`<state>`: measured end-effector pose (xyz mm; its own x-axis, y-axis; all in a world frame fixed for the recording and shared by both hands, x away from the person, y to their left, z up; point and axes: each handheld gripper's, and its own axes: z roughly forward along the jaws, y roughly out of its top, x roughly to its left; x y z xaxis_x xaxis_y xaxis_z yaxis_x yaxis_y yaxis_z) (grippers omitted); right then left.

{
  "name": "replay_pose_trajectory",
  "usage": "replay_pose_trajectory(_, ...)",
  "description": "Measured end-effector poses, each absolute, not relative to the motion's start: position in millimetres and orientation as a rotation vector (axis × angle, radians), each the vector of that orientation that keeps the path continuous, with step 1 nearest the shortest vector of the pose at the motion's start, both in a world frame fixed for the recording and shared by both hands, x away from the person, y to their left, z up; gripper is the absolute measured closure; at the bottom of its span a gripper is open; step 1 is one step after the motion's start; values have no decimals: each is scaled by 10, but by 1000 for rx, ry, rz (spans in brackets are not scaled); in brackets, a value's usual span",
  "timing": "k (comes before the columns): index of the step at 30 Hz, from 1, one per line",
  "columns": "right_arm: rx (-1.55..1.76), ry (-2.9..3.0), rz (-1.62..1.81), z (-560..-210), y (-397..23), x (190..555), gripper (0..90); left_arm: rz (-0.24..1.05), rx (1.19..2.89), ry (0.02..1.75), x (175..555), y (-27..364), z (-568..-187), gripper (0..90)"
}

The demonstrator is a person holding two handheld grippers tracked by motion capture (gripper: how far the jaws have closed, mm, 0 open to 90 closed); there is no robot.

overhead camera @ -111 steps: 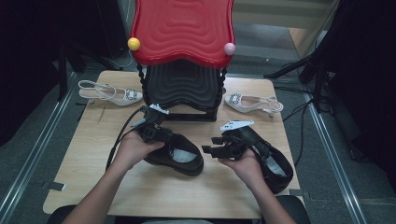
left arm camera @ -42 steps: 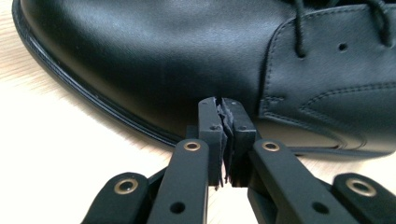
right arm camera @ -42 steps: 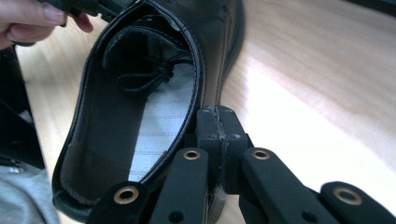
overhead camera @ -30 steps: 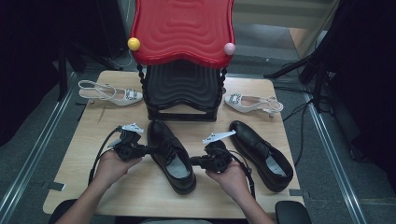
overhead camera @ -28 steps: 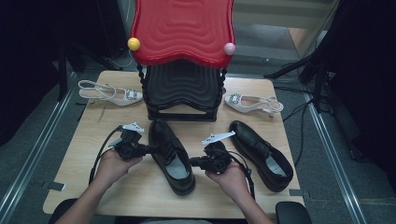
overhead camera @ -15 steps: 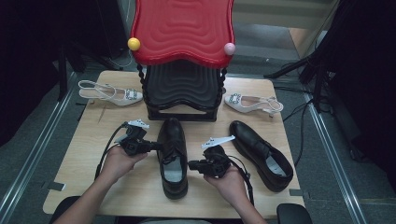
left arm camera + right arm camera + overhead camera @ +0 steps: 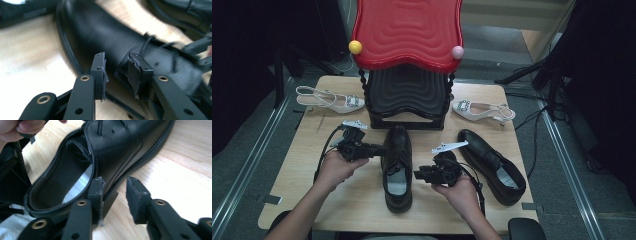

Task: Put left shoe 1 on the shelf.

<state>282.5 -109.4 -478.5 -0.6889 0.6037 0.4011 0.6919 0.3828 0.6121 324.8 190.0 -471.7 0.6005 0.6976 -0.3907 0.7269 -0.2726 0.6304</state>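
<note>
The black lace-up shoe [image 7: 397,167] stands mid-table, toe toward the far black-and-red rack [image 7: 407,60]. It looks stiff in the sole, soft at the collar, with smooth, likely slippery leather; the collar rim or welt seems the surest hold. The left gripper [image 7: 374,149] at its left side and the right gripper [image 7: 418,175] at its right have just been opening, released, nothing pinched. Its mate [image 7: 492,165] lies right on the table [image 7: 302,165].

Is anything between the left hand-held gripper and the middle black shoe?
Nothing visible. The left hand-held gripper sits right at the side of the middle black shoe, its jaws just opened and parted, with bare wooden table beside it.
</note>
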Motion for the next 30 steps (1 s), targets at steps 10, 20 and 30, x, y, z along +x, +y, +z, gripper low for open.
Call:
replay_pose_trajectory(10, -1299, -2450, -1076, -4542, -1048, 2909, 571, 42, 2067, 1028, 3359, 1792, -4186, 587)
replay_pose_trajectory(20, -1317, -2436, -958, -4436, -880, 2994, 491, 103, 2050, 967, 3482, 1808, -3682, 613)
replay_pose_trajectory(30, -1309, -2436, -851, -4542, -761, 3011, 488, 146, 2027, 916, 3624, 1846, -3203, 681)
